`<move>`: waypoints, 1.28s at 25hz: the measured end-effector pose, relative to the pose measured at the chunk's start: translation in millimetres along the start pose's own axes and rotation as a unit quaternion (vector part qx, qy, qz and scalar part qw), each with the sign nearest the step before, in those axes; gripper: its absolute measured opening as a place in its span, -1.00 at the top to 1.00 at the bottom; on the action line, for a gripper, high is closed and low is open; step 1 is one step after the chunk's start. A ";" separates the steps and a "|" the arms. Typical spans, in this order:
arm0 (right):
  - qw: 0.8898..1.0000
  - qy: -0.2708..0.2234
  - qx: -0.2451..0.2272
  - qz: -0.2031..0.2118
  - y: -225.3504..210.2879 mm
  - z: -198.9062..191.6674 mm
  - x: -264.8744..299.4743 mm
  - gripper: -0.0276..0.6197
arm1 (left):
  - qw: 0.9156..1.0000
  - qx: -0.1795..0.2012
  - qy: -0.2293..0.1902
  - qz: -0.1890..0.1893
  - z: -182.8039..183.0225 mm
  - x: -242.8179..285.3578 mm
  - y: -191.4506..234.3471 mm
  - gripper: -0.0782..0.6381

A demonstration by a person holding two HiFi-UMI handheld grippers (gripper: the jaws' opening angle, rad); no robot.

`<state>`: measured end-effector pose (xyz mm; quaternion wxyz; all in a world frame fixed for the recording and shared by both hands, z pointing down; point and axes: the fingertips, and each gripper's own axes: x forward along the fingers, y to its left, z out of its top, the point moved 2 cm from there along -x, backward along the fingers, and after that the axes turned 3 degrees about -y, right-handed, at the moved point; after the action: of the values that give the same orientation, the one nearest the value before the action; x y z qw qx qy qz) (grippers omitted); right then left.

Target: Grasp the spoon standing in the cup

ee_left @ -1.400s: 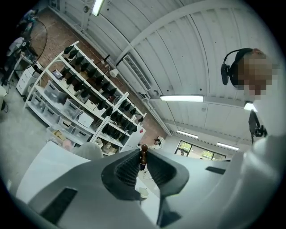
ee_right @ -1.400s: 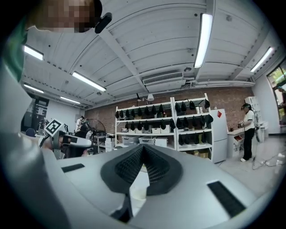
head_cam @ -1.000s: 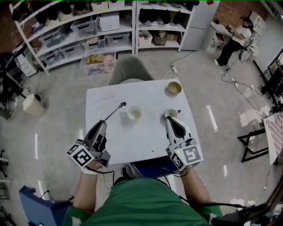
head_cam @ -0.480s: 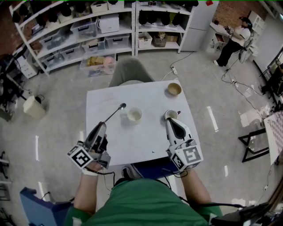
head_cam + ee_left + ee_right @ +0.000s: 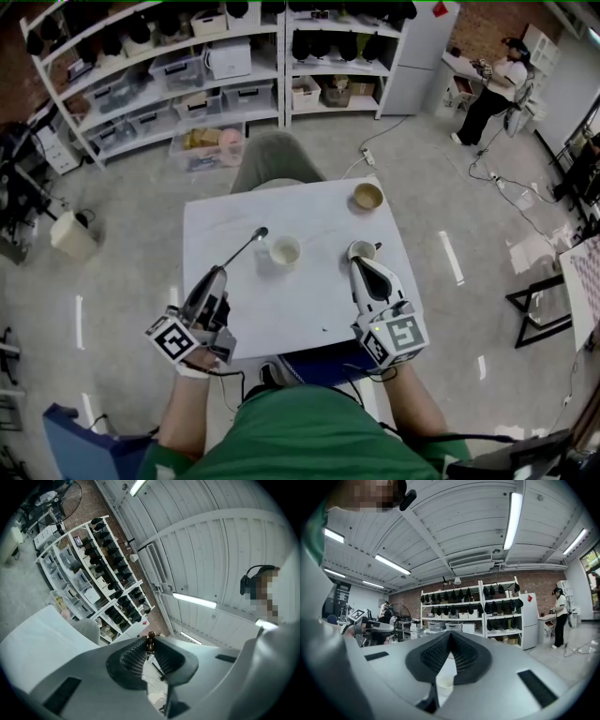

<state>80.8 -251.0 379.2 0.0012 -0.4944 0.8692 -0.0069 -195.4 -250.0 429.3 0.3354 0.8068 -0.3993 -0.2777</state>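
Spoon (image 5: 246, 246) clamped in the left tongs (image 5: 221, 272), its bowl near the white cup (image 5: 285, 251); right tongs (image 5: 361, 263) pressed together, empty, above the tabletop (image 5: 281, 314).

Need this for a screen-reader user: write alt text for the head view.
Seen from above, a person's left gripper is shut on a spoon over a white table, its scoop end beside a white cup. The shut right gripper points at a second cup; a tan bowl sits beyond.
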 end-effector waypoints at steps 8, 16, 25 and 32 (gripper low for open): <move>1.000 0.000 -0.001 0.001 2.3 3.6 0.1 0.85 | 1.000 -0.003 -0.001 -0.008 1.3 0.9 -3.9 0.62; 1.000 -0.002 -0.004 -0.001 1.6 1.8 1.4 0.85 | 1.000 0.003 0.001 -0.009 2.1 1.6 0.5 0.62; 1.000 -0.001 -0.004 -0.004 1.9 1.5 -0.6 0.85 | 1.000 -0.014 0.001 -0.016 -1.4 2.4 1.4 0.62; 1.000 0.002 -0.001 -0.005 4.2 2.8 -0.5 0.85 | 1.000 -0.020 0.008 -0.009 -2.4 1.5 3.6 0.62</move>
<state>77.4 -248.4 376.3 -0.0015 -0.4983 0.8670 -0.0067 -194.6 -252.1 433.3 0.3519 0.8056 -0.3839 -0.2825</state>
